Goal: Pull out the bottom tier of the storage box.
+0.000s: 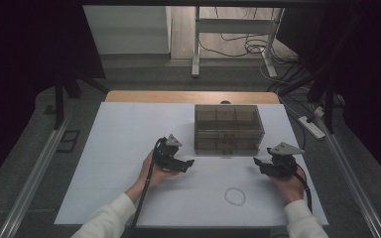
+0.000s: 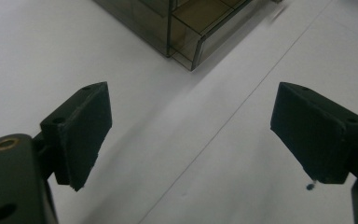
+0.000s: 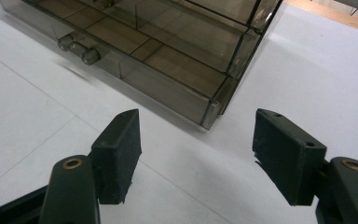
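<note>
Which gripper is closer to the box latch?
The right gripper: the clear box's latch shows just ahead of its open jaws; the left gripper faces a box corner instead.

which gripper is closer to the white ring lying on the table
Right. The right gripper sits just above and to the right of the white ring; the left gripper is farther off to its upper left.

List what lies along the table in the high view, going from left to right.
left gripper → clear ring lying on the white table → right gripper. The smoky compartment box sits farther back, spanning the gap between the two grippers, so it has no clear place in the order.
</note>
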Tool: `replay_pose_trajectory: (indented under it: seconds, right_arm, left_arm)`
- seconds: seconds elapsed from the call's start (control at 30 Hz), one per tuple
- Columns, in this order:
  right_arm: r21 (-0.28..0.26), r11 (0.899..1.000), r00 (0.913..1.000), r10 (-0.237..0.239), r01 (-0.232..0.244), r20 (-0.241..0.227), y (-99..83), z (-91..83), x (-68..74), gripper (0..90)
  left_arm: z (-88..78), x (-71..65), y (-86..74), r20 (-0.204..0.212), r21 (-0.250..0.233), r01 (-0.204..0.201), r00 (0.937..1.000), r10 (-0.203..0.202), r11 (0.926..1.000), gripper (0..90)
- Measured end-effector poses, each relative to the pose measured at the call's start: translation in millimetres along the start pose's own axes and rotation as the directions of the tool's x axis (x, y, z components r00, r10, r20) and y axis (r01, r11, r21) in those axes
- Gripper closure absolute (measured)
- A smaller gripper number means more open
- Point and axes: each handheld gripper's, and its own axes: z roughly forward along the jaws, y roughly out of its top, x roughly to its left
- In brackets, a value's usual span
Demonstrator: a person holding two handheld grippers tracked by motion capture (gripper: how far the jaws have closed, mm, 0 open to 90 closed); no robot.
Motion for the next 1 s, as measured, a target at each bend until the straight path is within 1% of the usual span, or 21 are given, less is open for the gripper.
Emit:
replay_pose_trajectory:
  seconds: [0.27,0.43,0.57,0.7,0.9,1.0]
  right_arm:
    - [0.007,1.000,1.0000,0.004,-0.004,-0.005,-0.1,5.8,-4.4,32.5]
    - [0.014,1.000,1.0000,0.000,0.000,-0.006,-0.6,8.3,-6.5,32.9]
    - [0.022,1.000,0.9999,0.007,-0.006,-0.009,0.2,10.7,-8.5,33.1]
    - [0.024,1.000,0.9999,-0.002,0.002,-0.013,2.4,13.3,-7.3,33.4]
    - [0.030,1.000,0.9999,-0.011,0.011,-0.013,3.0,15.6,-6.1,35.2]
    - [0.031,0.999,0.9998,-0.011,0.012,-0.018,3.1,16.5,-6.8,37.2]
  left_arm:
    - [9.4,-1.6,5.8,0.010,-0.002,0.003,0.9999,-0.003,1.0000,14.2]
    - [12.5,-2.6,8.6,0.013,-0.006,0.002,0.9999,-0.002,1.0000,15.7]
    - [15.6,-3.3,10.6,0.014,-0.003,0.001,0.9999,-0.001,1.0000,16.7]
    - [18.4,-3.6,12.1,0.016,-0.006,0.004,0.9999,-0.004,1.0000,17.9]
    - [20.1,-3.4,14.2,0.017,-0.022,0.013,0.9998,-0.013,0.9997,21.8]
    - [22.0,-3.2,14.8,0.014,-0.018,0.013,0.9998,-0.013,0.9997,24.0]
